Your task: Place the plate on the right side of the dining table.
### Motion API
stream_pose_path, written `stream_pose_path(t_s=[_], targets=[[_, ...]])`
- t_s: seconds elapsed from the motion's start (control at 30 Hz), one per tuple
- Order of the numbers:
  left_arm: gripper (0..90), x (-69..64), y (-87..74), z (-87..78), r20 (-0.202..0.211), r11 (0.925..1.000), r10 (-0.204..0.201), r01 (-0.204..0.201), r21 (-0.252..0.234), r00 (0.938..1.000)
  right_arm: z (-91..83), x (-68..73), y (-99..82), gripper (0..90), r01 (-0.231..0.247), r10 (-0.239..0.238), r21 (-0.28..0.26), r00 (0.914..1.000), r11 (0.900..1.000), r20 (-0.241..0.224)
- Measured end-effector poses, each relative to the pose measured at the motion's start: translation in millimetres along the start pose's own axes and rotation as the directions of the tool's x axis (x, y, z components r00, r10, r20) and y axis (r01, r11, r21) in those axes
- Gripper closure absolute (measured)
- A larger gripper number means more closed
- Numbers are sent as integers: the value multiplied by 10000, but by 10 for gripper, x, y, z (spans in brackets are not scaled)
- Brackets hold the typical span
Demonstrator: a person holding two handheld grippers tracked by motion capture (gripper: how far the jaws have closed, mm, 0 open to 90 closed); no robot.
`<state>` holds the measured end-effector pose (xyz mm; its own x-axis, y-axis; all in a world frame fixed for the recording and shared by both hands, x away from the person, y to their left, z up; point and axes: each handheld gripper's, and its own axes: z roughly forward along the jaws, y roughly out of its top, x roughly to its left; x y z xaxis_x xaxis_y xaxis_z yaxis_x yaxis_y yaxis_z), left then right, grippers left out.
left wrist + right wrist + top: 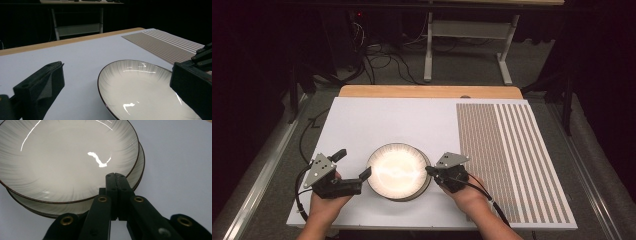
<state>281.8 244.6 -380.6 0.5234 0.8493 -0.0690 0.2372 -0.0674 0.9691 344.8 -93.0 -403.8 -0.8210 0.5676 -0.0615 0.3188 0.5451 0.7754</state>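
The stacked plates point(398, 171) are sitting near the front of the tabletop point(377, 120), between both claws. The left claw point(353, 164) is gaping wide and empty just left of the rim. The right claw point(430, 171) is resting fully closed at the right rim, gripping nothing, so it is lying slightly nearer.

1. A table point(362, 120) carries everything: a white board covers it, and a strip of light wood shows along its 12 o'clock edge
2. A striped mat point(512, 160) of fine brown and white lines lies flat on the board's 3 o'clock side, running from the 12 o'clock edge to the 6 o'clock edge
3. A stack of two pale plates point(398, 171) with dark rims sits on the board toward 6 o'clock, just apart from the mat; the upper plate sits slightly off-centre on the lower one
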Motion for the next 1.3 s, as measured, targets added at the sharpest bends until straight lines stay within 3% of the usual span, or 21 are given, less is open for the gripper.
stream_pose_path(t_s=[0.3,0.53,1.07,1.3], targets=[[2,11,-7,-12,-91,10000,-48,48,-50,9999,65,61,30,900,301,-299,148,9995,9994,-141],[2,15,-12,-1,-122,9999,-138,138,-5,9998,71,56,30,900,99,-98,32,9997,9999,-226],[2,23,-16,-4,-126,9998,-179,180,39,9998,78,58,35,900,139,-136,82,9993,9999,-362],[2,54,-22,11,-121,9981,-522,526,331,9986,165,120,65,900,344,-336,139,9979,9993,-561]])
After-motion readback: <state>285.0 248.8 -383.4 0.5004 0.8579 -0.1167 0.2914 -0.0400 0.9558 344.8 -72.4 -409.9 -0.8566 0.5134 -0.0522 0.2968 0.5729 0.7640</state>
